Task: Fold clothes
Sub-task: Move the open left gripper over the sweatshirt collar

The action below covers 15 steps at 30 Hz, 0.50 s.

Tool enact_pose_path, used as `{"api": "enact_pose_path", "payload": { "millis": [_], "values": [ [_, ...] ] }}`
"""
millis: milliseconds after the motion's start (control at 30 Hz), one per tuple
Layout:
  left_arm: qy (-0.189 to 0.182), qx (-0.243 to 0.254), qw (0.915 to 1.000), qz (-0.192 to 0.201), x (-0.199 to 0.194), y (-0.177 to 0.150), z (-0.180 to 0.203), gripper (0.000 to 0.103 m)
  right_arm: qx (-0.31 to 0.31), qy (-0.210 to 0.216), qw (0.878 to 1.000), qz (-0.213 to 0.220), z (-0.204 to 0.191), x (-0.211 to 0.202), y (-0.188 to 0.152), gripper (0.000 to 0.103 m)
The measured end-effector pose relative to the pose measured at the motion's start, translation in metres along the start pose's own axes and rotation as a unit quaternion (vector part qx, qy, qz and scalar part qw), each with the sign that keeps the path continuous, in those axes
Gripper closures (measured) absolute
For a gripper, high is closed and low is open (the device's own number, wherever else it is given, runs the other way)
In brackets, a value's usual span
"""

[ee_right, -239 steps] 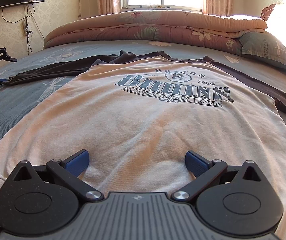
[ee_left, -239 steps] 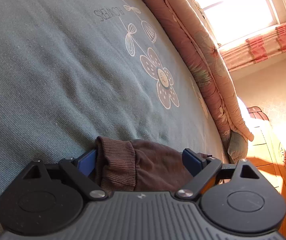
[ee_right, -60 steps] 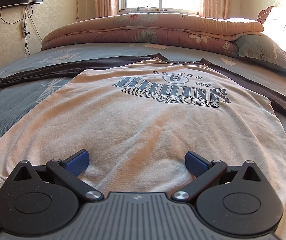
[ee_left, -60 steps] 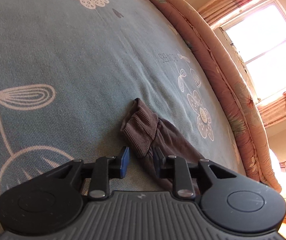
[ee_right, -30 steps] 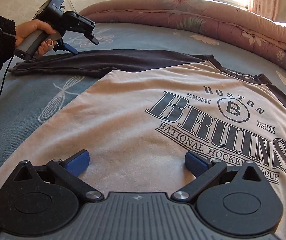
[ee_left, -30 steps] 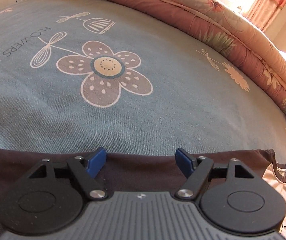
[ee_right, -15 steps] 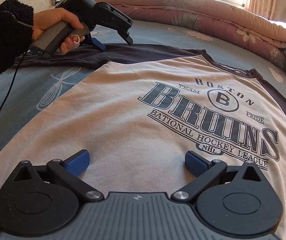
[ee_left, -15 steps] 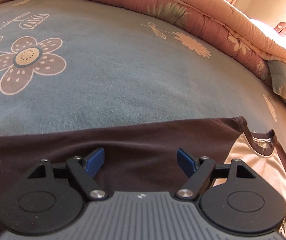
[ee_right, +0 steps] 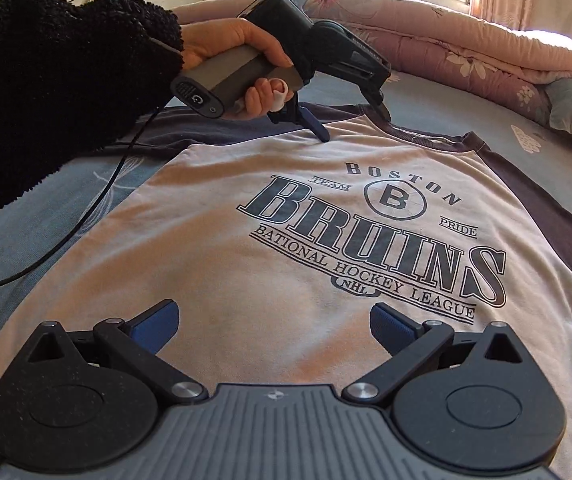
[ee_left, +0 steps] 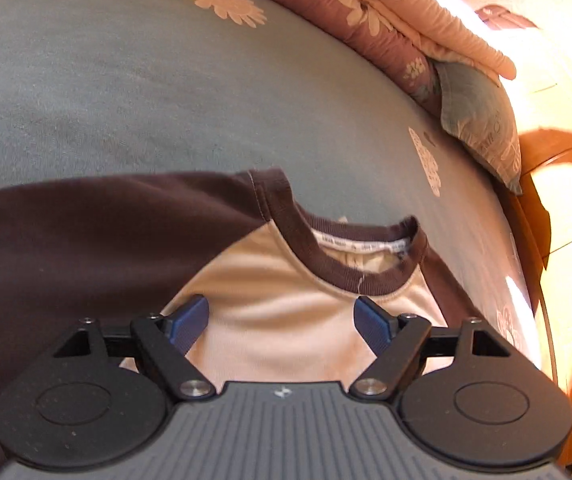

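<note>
Shirt [ee_right: 326, 248] is lying flat; left gripper [ee_left: 281, 316], jaws spread and just widening, empty, having left the sleeve cuff, is now reaching beside the collar [ee_left: 350, 256] for the shoulder fold; right gripper [ee_right: 273, 324], spread, is hovering below the collar.

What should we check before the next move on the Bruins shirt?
1. Shirt lies flat, print up, on the bed: ok.
2. Left hand-held gripper is open, nothing clamped; its jaws have just been opening: ok.
3. It is over the shoulder seam, near the collar: ok.
4. Right hand-held gripper is open above the lower part of the shirt: ok.
5. Left sleeve stretched out straight: ok as far as it shows.
6. Cable kept off the shirt: cannot tell.
</note>
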State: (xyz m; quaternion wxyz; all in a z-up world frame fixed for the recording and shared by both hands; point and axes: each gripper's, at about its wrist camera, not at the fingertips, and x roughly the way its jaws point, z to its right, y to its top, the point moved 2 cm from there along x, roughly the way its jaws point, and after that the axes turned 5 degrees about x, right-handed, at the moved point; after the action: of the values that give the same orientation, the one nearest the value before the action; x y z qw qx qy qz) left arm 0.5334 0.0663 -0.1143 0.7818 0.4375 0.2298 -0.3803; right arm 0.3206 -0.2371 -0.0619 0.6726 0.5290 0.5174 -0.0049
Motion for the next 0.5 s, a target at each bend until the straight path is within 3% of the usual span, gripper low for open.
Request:
{"api": "enact_pose_path", "payload": {
  "millis": [133,333,400,500],
  "values": [
    [0.053,-0.015,0.9968,0.057,0.011,0.026,-0.016,0.025,0.010,-0.008,1.000,0.000,0.010,0.001,0.001,0.000],
    [0.071,0.001,0.9956,0.061,-0.001,0.034,-0.008,0.025,0.025,-0.012,1.000,0.002,0.018,-0.001,0.003,0.000],
    [0.047,0.014,0.9967,0.064,-0.013,0.028,0.006,0.025,0.028,-0.012,1.000,0.004,0.019,-0.002,0.003,0.000],
    [0.014,0.024,0.9991,0.033,-0.006,0.018,0.020,0.024,0.025,-0.011,1.000,0.006,0.017,-0.003,0.003,0.000]
  ]
}}
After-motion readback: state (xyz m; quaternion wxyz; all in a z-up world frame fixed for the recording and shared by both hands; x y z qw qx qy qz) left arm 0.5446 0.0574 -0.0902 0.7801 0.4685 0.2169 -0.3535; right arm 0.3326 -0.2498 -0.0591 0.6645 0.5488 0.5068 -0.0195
